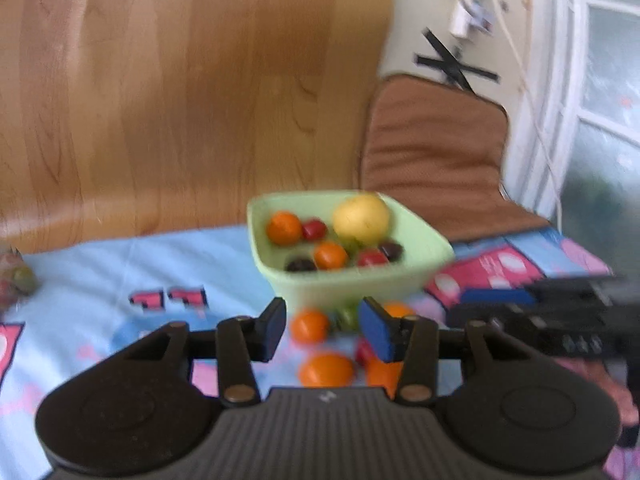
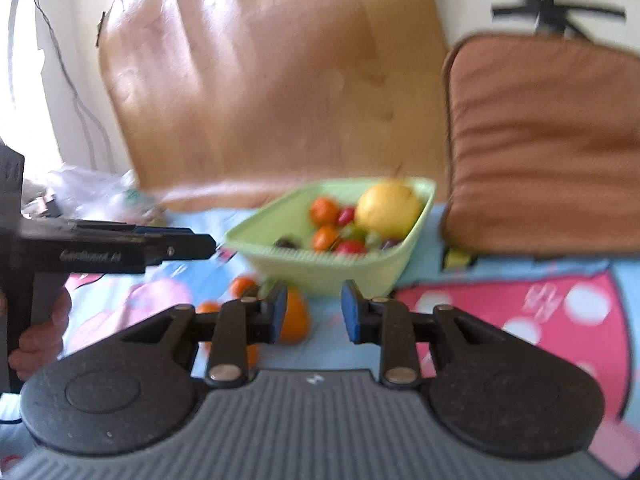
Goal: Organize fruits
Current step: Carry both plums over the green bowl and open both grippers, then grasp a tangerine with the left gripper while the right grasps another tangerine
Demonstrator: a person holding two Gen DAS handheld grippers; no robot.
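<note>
A light green bowl (image 1: 352,280) (image 2: 332,266) stands on the blue and pink cloth. It holds a big yellow fruit (image 1: 361,218) (image 2: 388,210), small oranges (image 1: 284,228), red fruits (image 1: 314,229) and dark ones. Loose oranges (image 1: 326,370) (image 2: 294,316), a green fruit (image 1: 347,317) and a red one lie on the cloth in front of the bowl. My left gripper (image 1: 322,330) is open and empty, above the loose fruits. My right gripper (image 2: 314,312) is open and empty, just right of an orange. Both views are blurred.
A brown cushioned chair (image 1: 436,160) (image 2: 548,148) stands right of the bowl. A wooden board (image 1: 180,92) leans behind. A clear plastic bag (image 2: 100,192) lies at the far left of the cloth. The other gripper shows in each view (image 1: 540,320) (image 2: 100,250).
</note>
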